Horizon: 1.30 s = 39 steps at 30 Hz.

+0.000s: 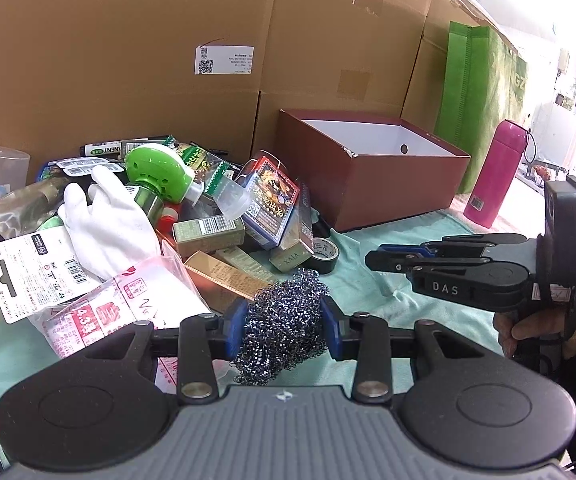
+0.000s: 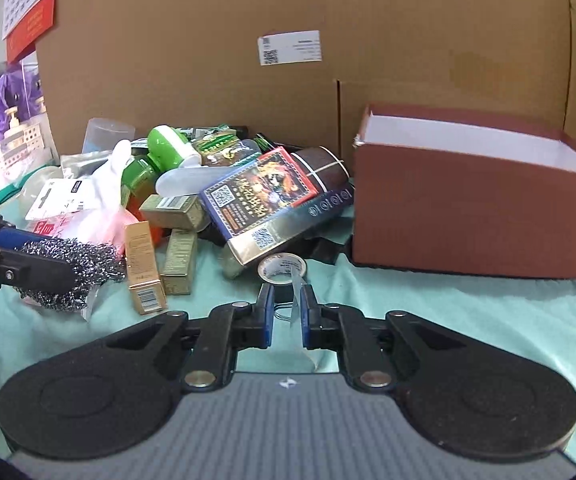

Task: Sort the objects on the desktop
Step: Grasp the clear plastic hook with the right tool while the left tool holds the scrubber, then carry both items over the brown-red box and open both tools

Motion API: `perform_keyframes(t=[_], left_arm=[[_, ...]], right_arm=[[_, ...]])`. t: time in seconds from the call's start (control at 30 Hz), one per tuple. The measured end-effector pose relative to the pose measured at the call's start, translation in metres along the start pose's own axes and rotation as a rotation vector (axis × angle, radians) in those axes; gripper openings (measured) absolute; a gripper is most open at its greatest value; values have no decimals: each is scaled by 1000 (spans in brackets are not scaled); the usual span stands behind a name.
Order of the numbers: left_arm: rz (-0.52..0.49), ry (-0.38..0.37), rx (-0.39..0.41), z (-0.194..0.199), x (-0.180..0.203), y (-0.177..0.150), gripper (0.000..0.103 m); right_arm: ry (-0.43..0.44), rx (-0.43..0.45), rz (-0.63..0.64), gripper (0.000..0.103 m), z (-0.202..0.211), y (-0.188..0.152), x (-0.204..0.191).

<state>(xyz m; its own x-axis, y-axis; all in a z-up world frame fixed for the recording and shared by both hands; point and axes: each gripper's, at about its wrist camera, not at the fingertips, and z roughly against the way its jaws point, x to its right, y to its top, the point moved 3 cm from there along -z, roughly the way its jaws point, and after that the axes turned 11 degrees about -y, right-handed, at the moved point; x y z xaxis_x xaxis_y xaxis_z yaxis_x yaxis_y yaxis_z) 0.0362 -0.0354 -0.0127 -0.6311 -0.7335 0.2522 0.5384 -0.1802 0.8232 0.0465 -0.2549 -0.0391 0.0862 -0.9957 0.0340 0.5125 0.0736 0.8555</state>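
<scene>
My left gripper is shut on a ball of steel wool, held just above the teal cloth. From the right wrist view the same steel wool shows at the far left, in the left gripper. My right gripper has its jaws close together on a thin clear plastic piece, which hangs down between them. It hovers in front of a tape roll. In the left wrist view the right gripper points left, held by a hand.
A pile of small goods lies at the back left: a playing-card box, gold cartons, a green plug-in device, a white glove. An open brown box stands on the right before tall cardboard boxes. A pink bottle is beyond.
</scene>
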Motion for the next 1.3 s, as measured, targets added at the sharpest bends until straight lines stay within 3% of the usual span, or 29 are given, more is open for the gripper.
perform_keyframes(t=[0.17,0.3,0.67,0.87,1.17,1.3], left_arm=[[1,1,-4,-1,0,0,41],[4,1,-6,-1,-2,0,41],[-8,-8,13,-6,2,12,41],[-42,-54,73,-15,17,49,41],[-45,-159,144,-61,47,126,41],[-45,-158,170,-89,59,158,41]], right_arm=[[-17,5,-8,14,-3,-1,4],[-58,-18,0,24,-7,-4,5],[-37,-1,-34,24,0,-1,11],[-50,104,-36,24,25,22,20],[-196,286,-43,24,48,71,60],[-268,336,-42,24,43,88,81]])
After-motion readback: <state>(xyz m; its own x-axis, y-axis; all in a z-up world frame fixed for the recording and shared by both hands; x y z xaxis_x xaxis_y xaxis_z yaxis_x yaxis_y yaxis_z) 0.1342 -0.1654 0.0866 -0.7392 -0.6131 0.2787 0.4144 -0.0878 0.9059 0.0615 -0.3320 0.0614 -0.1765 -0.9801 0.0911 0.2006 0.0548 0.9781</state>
